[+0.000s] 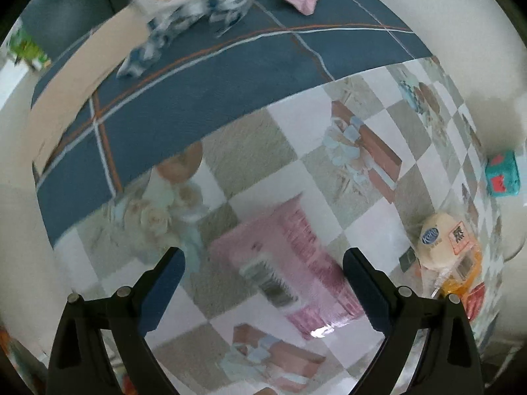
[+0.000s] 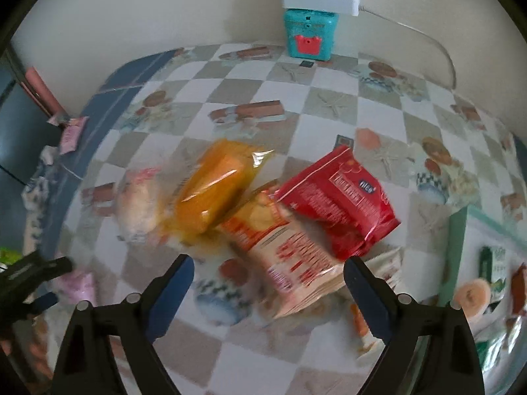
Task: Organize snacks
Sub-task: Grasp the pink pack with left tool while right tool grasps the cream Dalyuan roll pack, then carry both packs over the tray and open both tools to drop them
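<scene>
The left claw [image 1: 263, 283] hangs spread wide above a pink snack packet [image 1: 290, 263] lying on the checked table [image 1: 329, 204]. The right claw [image 2: 268, 286] gapes empty over a near cluster: a red packet [image 2: 339, 197], an orange packet [image 2: 210, 191] and a striped packet [image 2: 290, 256].

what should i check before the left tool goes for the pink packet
1. Left tool open: ok, jaws spread wide, nothing between them.
2. Pink packet centred between the fingers: ok.
3. Packet free of neighbours: ok, lies alone on the checkered tablecloth.
4. Height above packet: cannot tell, the view is blurred.
5. Right tool out of the way: ok, open over the pile with the red packet.
6. Drop-off place: cannot tell.
</scene>
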Tool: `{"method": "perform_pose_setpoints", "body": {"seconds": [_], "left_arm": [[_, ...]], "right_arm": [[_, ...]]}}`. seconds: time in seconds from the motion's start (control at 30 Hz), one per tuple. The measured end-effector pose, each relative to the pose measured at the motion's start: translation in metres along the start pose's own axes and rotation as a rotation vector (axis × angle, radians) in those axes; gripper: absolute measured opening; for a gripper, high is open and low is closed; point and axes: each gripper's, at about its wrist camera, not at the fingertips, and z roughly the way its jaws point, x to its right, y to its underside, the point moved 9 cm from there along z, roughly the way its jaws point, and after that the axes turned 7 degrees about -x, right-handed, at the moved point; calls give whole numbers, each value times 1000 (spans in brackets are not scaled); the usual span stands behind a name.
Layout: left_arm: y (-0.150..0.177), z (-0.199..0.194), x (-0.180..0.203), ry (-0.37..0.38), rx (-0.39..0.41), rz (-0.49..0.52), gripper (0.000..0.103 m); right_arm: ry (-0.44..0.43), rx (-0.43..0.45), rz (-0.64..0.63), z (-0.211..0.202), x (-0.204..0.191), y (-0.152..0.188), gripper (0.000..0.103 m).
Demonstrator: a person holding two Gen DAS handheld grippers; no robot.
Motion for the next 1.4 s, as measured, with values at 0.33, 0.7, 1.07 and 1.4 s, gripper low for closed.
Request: {"method": "perform_pose_setpoints", "body": {"seconds": [0.33, 0.7, 1.07, 1.4], "left_arm": [[15, 8, 6, 24, -24, -17, 97], [34, 17, 42, -6, -16, 98, 46], [58, -15, 102, 25, 91, 240, 44], [113, -59, 186, 47, 175, 478, 44]], "right_arm": [[-23, -37, -60, 25, -8, 1, 70], [-20, -72, -12, 20, 6, 20, 41], [-55, 8, 68, -44, 21, 43, 41], [-59, 98, 153, -98, 56, 71, 41]]}}
